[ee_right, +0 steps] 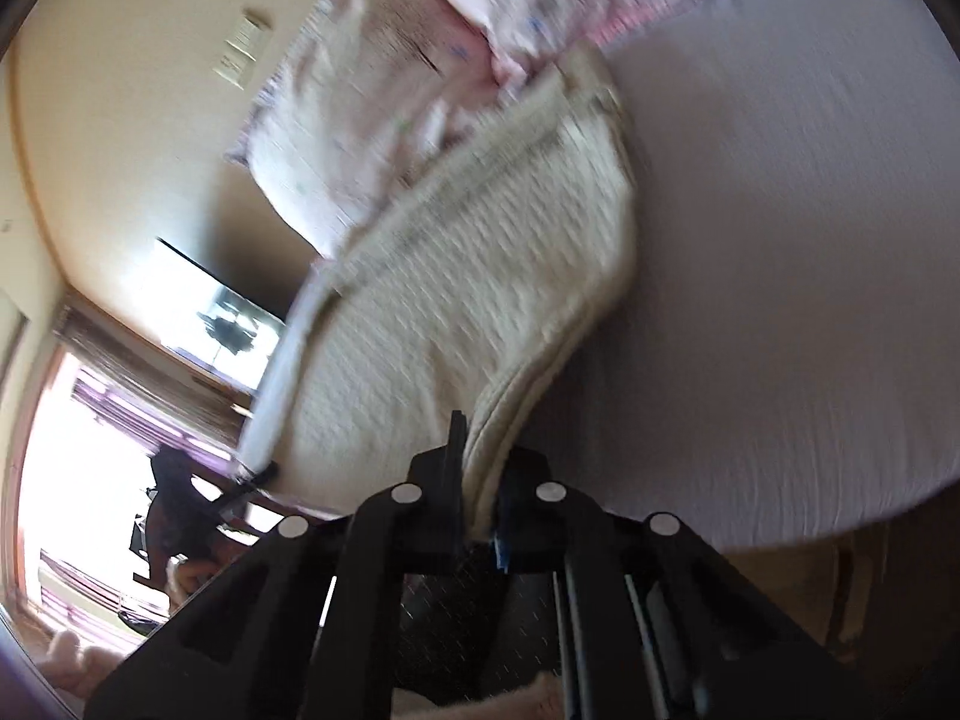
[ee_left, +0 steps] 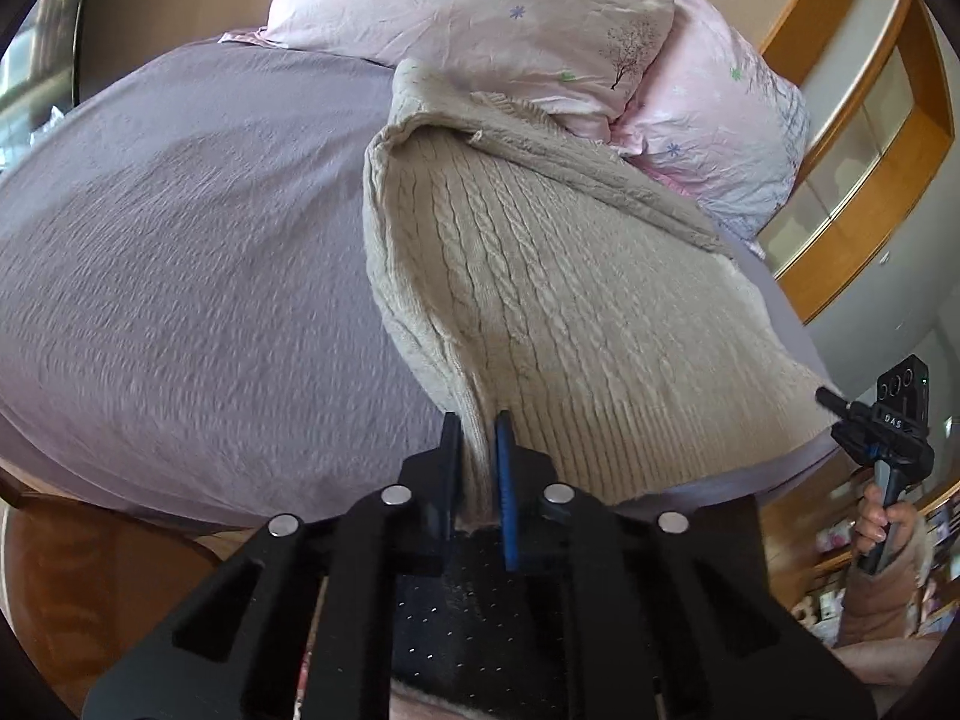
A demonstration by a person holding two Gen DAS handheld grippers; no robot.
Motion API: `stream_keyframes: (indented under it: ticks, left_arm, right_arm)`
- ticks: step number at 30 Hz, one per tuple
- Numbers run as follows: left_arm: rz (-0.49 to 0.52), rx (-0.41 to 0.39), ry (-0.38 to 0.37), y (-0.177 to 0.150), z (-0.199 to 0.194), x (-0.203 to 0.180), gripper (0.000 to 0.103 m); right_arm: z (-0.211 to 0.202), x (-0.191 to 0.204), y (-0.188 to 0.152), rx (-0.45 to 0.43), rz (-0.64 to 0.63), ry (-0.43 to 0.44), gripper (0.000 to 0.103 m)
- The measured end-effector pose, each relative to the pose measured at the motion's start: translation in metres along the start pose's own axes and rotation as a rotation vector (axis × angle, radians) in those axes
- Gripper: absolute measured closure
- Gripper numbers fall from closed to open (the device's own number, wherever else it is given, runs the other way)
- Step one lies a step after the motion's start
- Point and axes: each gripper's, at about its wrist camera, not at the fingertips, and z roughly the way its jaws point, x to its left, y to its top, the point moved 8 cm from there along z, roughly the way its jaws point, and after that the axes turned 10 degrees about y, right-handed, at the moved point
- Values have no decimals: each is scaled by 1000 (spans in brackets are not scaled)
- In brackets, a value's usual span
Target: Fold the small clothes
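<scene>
Item: one cream cable-knit sweater, lying on the lilac bedsheet, its far end running up against the pink pillows.

Left tongs: clenched on the near hem of the sweater, a pinch of ribbed knit gathered between the two fingers. The cloth rises from the bed to the tongs in a taut ridge.

Right tongs: clenched on an edge of the same sweater, several layers of knit visible between the fingers. This view is blurred by motion, so we cannot tell exactly which edge it is. In the left view the right tool shows at the far right, held in a hand just off the sweater's corner.

Relation that matters: the sweater stretches straight ahead of both tongs, long axis running from the hem in our grip toward the pillows. Both tongs sit at the near end, side by side and well apart.

We judge the fold must carry this near end forward along that axis, both hands travelling evenly; uneven travel would likely skew the fold.
</scene>
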Motion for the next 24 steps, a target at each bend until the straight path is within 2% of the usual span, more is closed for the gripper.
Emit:
stream_keyframes:
  ticks: [3, 6, 9, 11, 13, 16, 19, 21, 22, 24]
  left_arm:
    - [2, -45, -37, 26, -10, -6, 94]
    - [-25, -113, -67, 75, -16, -9, 94]
    - [-24, -170, -35, 136, -4, -10, 95]
    - [-20, -178, 8, 179, 17, -11, 95]
    - [-22, -166, 55, 213, 44, -10, 95]
    - [-53, -108, 129, 262, 104, 1, 95]
    - [-79, -71, 179, 293, 150, 7, 95]
    - [-82, -56, 214, 307, 174, 11, 95]
    - [-100, -35, 214, 312, 184, 13, 94]
    - [-177, 5, 169, 315, 194, 21, 94]
  right_arm:
    - [-11, 18, 37, -96, -21, 65, 96]
    - [-12, 25, 83, -182, 5, 149, 96]
    - [5, 13, 131, -241, 54, 154, 96]
    - [23, -5, 164, -266, 111, 142, 96]
    - [49, -23, 193, -286, 157, 101, 96]
    - [97, -58, 232, -290, 226, 14, 96]
    - [134, -90, 262, -301, 260, -84, 96]
    - [153, -114, 274, -306, 294, -186, 96]
    - [164, -126, 275, -299, 337, -214, 93]
    - [175, -137, 274, -286, 375, -233, 80]
